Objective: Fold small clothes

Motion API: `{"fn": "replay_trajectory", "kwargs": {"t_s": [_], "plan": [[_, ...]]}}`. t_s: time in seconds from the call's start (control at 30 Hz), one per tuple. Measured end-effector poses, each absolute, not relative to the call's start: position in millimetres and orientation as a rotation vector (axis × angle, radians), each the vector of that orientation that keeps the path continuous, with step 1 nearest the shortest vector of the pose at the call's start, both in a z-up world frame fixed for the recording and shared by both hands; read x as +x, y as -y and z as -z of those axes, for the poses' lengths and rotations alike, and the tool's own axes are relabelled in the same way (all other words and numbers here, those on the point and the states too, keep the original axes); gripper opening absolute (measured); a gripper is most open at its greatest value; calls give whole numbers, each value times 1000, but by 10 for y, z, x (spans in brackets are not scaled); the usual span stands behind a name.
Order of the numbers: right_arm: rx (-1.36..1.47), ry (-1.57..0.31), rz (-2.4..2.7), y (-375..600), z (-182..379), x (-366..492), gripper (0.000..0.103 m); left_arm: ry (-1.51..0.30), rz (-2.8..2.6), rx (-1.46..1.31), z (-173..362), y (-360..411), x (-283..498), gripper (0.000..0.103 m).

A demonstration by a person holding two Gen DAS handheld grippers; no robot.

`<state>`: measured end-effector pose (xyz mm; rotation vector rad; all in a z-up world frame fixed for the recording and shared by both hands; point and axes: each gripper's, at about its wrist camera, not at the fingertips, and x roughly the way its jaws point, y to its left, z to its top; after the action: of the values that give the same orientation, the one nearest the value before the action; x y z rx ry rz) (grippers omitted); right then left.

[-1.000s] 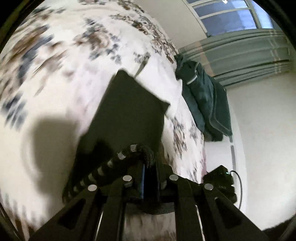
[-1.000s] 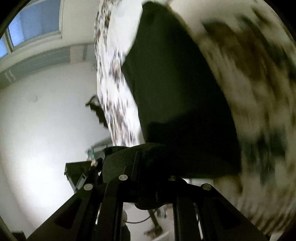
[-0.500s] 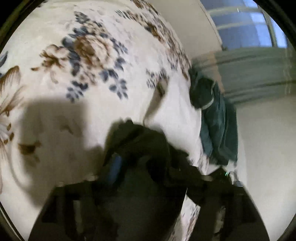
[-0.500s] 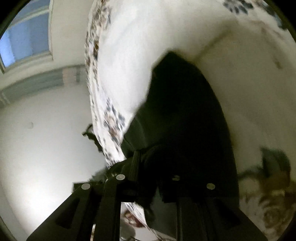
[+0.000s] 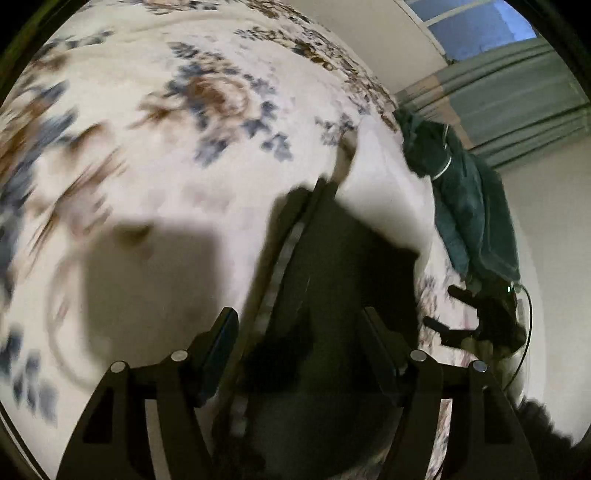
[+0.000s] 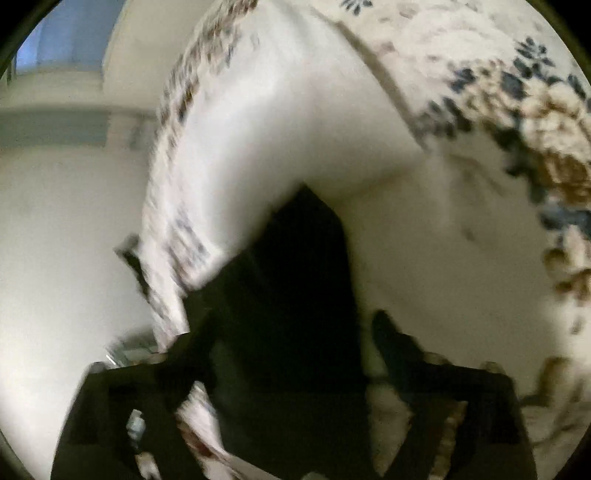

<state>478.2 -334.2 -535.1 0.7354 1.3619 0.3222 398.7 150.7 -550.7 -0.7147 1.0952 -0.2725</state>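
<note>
In the left wrist view the left gripper fills the lower middle of the frame with its jaws apart, having just been opening; the black garment lies between the fingers, and the pads do not press on it, so it is released. The garment reaches from the bottom centre up toward the upper right of centre, its long axis running that way and ending in a narrow corner. A pale striped band follows its left edge along the same line. It rests on the floral bedspread, which fills the left and top of the frame and is blurred at the far left.

At right, a dark green garment hangs over the bed's edge. Below it the right gripper shows, jaws spread. Behind are a grey curtain and a window in the upper right corner.

In the blurred right wrist view the right gripper has likewise just been opening and stands wide, the black garment between its fingers, unpinched. There the cloth runs from bottom centre up to a point at mid-frame, on the bedspread. A pale wall fills the left.
</note>
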Motion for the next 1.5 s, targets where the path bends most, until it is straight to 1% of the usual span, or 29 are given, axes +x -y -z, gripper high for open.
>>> {"fn": "replay_trajectory", "kwargs": {"t_s": [0.03, 0.07, 0.17, 0.27, 0.37, 0.5, 0.63, 0.67, 0.7, 0.73, 0.77, 0.8, 0.9, 0.97, 1.07, 1.13, 1.23, 1.3, 1.33, 1.37, 1.4, 1.43, 1.47, 1.5], "plan": [[707, -1385, -321, 3361, 5390, 4733, 96, -1116, 260, -725, 5546, -1514, 3873, 75], [685, -1409, -329, 3370, 5451, 4699, 96, -1155, 227, -744, 5602, -1537, 3660, 82], [670, -1453, -366, 3422, 5638, 4676, 96, -1199, 161, -840, 5714, -1592, 3205, 82], [715, -1462, -474, 3347, 5814, 4859, 96, -1195, 133, -947, 5793, -1546, 2839, 82], [737, -1485, -573, 3218, 5983, 5077, 96, -1190, 113, -1009, 5927, -1359, 2739, 82], [725, -1542, -687, 2902, 6199, 5422, 98, -1137, 112, -1111, 6196, -1100, 2999, 82], [739, -1568, -721, 2717, 6293, 5560, 97, -1041, 36, -1100, 6223, -1022, 3323, 82], [729, -1568, -721, 2672, 6296, 5569, 97, -1009, 18, -1094, 6168, -1021, 3391, 72], [710, -1561, -720, 2623, 6289, 5568, 94, -995, 9, -1090, 6139, -1033, 3408, 55], [688, -1551, -717, 2579, 6276, 5544, 88, -992, -5, -1082, 6109, -1060, 3438, 35], [670, -1552, -702, 2568, 6279, 5509, 62, -980, 8, -1097, 6083, -1100, 3462, 32], [685, -1551, -691, 2588, 6298, 5468, 39, -971, 17, -1107, 6049, -1140, 3468, 31], [758, -1500, -621, 2698, 6157, 5273, 32, -985, 83, -1050, 5843, -1209, 3620, 28], [819, -1469, -584, 2780, 6015, 5074, 30, -1010, 142, -970, 5641, -1203, 3775, 27], [929, -1391, -531, 2927, 5730, 4506, 30, -1051, 226, -892, 5394, -1250, 3990, 26], [1021, -1343, -444, 3061, 5591, 3920, 30, -1077, 288, -863, 5282, -1277, 4152, 26], [1089, -1311, -297, 3157, 5533, 3116, 29, -1165, 403, -852, 5296, -1188, 4385, 27], [1151, -1320, -183, 3137, 5661, 2552, 30, -1274, 469, -770, 5446, -952, 4509, 31], [1151, -1344, -149, 3039, 5721, 2450, 31, -1329, 493, -727, 5563, -816, 4513, 40], [1189, -1393, -102, 3004, 5903, 2272, 34, -1368, 488, -683, 5646, -718, 4504, 55], [1226, -1438, -81, 2965, 6062, 2162, 38, -1407, 469, -631, 5745, -636, 4450, 64], [1249, -1462, -53, 3004, 6186, 2091, 39, -1415, 458, -609, 5837, -586, 4372, 66], [1287, -1461, -47, 3023, 6250, 2023, 46, -1397, 440, -617, 5854, -601, 4326, 66], [1302, -1461, -50, 3078, 6254, 1988, 51, -1382, 429, -635, 5845, -629, 4297, 66]]}}
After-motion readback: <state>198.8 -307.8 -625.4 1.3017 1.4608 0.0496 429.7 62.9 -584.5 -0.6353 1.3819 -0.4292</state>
